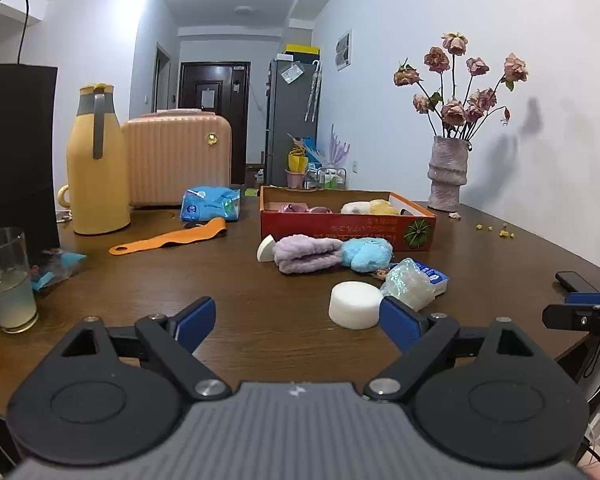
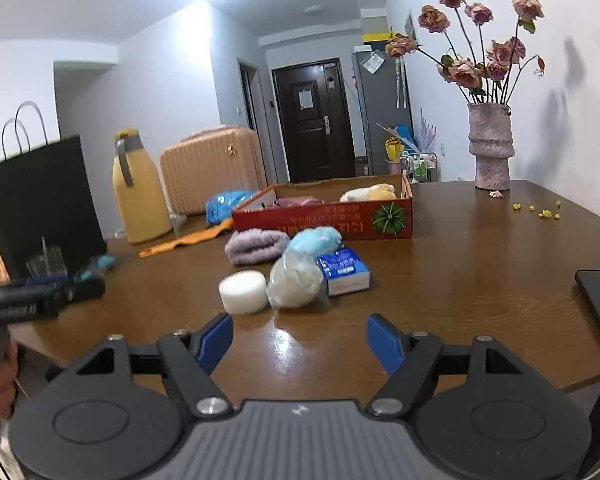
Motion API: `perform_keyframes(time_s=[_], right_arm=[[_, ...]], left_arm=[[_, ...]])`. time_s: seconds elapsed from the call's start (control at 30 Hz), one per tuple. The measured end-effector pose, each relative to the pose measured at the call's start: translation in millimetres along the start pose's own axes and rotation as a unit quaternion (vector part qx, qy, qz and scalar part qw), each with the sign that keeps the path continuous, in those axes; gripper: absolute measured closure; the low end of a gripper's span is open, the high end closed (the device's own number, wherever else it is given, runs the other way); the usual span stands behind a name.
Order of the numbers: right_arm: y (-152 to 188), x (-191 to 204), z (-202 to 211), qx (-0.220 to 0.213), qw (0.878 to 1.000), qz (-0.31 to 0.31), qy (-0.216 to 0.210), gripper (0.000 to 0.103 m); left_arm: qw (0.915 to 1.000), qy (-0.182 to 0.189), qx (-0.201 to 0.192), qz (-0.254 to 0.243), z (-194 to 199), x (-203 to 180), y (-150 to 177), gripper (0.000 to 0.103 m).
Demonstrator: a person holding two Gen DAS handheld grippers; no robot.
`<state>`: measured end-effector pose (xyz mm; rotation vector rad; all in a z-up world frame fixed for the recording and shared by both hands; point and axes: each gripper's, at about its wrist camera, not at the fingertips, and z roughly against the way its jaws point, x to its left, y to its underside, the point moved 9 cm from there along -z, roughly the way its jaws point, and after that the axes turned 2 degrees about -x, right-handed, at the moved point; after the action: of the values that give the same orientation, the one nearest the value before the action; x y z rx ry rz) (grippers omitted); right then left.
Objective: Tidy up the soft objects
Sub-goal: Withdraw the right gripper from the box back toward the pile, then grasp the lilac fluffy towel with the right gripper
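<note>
White foam puck (image 1: pixel 356 305) sits on our bench (image 1: pixel 260 304) just beyond our left gripper's (image 1: pixel 296 322) wide-spread fingers, beside the right-hand pad; our right gripper (image 2: pixel 300 338) gapes wide too.

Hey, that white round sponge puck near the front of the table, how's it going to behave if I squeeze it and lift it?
The white sponge puck looks like foam, so it will probably compress and feel light. It rests on a flat face, so it likely won't roll unless tipped on edge. It sits against the clear plastic bag, which may get nudged. The right tool is open and empty.
</note>
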<state>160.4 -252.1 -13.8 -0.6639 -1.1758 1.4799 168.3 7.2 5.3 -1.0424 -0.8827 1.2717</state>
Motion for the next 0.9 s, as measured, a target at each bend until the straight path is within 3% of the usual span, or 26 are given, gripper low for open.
perform_keyframes(time_s=[0.13, 0.47, 0.7, 0.83, 0.9], right_arm=[[-3, -9, -2, -0.005, 1.0, 0.006, 0.028, 0.03], [7, -27, -47, 0.016, 0.999, -0.028, 0.031, 0.031], [-27, -38, -105, 0.012, 0.999, -0.032, 0.018, 0.035], [-53, -36, -145, 0.012, 1.0, -0.014, 0.001, 0.036], [-66, -30, -167, 0.015, 1.0, -0.009, -0.019, 0.04]], left_arm=[[0.9998, -0.005, 0.017, 0.004, -8, 5, 10, 0.012], [0.9982, -0.022, 0.053, 0.018, -47, 19, 25, 0.013], [0.9983, -0.02, 0.053, -0.007, -103, 5, -4, 0.014], [0.9984, -0.01, 0.056, 0.008, -143, 5, -26, 0.016], [0.9975, -0.002, 0.067, 0.023, -165, 8, -33, 0.023]])
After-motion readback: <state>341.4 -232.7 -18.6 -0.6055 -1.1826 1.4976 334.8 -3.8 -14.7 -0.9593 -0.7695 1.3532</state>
